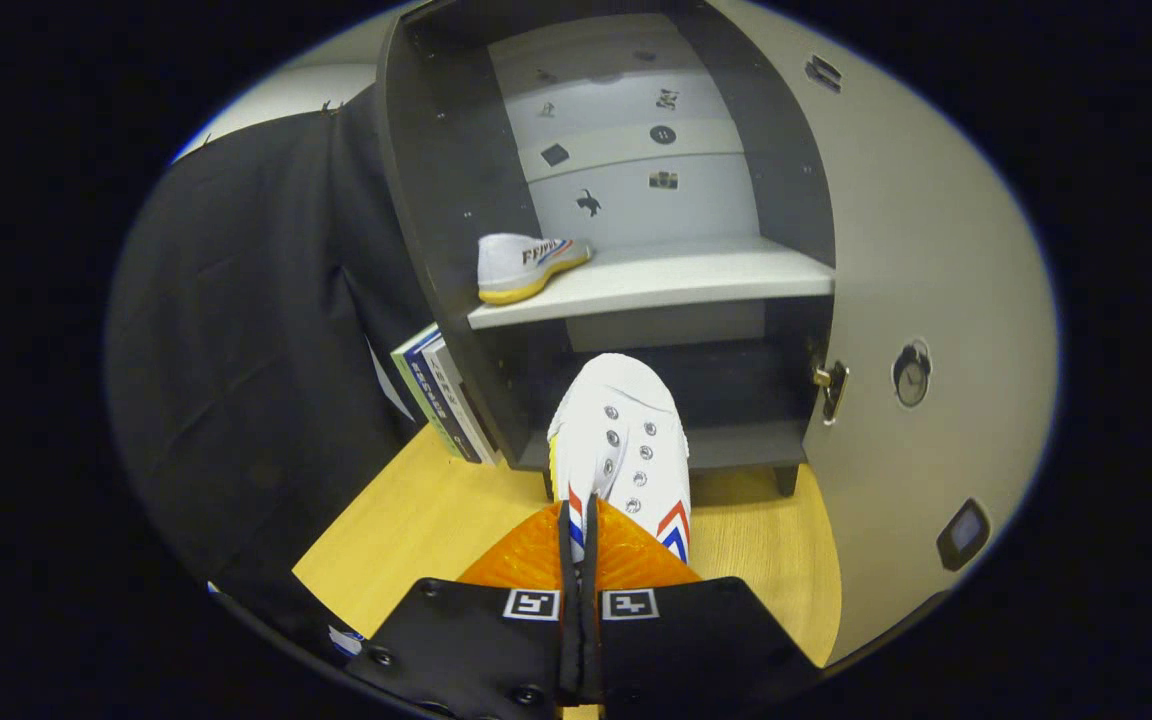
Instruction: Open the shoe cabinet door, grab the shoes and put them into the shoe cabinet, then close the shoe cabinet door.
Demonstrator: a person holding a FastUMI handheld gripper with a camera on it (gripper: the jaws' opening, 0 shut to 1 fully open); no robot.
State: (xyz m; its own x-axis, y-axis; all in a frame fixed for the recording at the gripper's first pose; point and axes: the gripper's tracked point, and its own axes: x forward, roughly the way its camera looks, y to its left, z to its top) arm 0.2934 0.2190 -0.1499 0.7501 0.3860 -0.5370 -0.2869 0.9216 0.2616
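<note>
Held shoe [626, 440]: white canvas, metal eyelets | shelf [676, 275]: matt laminate | floor [416, 520]: smooth pale wood | hinge [829, 385]: brass-like metal

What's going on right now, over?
Hand-held gripper shut on white shoe, toe toward open cabinet. Other shoe on the shelf already. Door swung wide, path ahead looks clear. Over.

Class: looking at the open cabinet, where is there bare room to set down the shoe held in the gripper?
The gripper is shut on the shoe. The shelf is bare from the other shoe across to the door side. The left end is crowded. The lower compartment looks bare, though dark.
</note>
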